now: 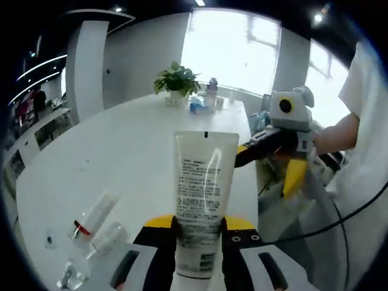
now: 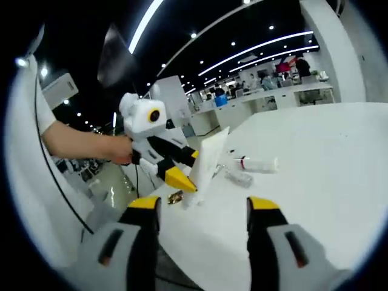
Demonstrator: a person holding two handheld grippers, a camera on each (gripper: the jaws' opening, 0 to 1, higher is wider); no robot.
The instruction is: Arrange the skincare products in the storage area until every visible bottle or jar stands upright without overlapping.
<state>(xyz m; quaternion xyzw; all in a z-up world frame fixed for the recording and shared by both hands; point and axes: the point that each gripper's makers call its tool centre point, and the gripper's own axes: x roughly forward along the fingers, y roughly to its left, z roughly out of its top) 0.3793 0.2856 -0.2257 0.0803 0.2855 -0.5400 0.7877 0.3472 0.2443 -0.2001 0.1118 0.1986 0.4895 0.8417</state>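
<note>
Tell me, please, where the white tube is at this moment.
In the left gripper view the white tube stands between the left gripper jaws, above the white table, with two small bottles lying to its left.

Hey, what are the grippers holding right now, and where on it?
The left gripper clamps the white tube near its lower, cap end. The right gripper is open, holding nothing.

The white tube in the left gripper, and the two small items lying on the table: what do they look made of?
The tube looks like soft glossy plastic: light streaks on it and its far end is crimped flat. The white bottle with a red band seems opaque matte plastic. The clear bottle is see-through, glass or clear plastic; I cannot tell which.
</note>
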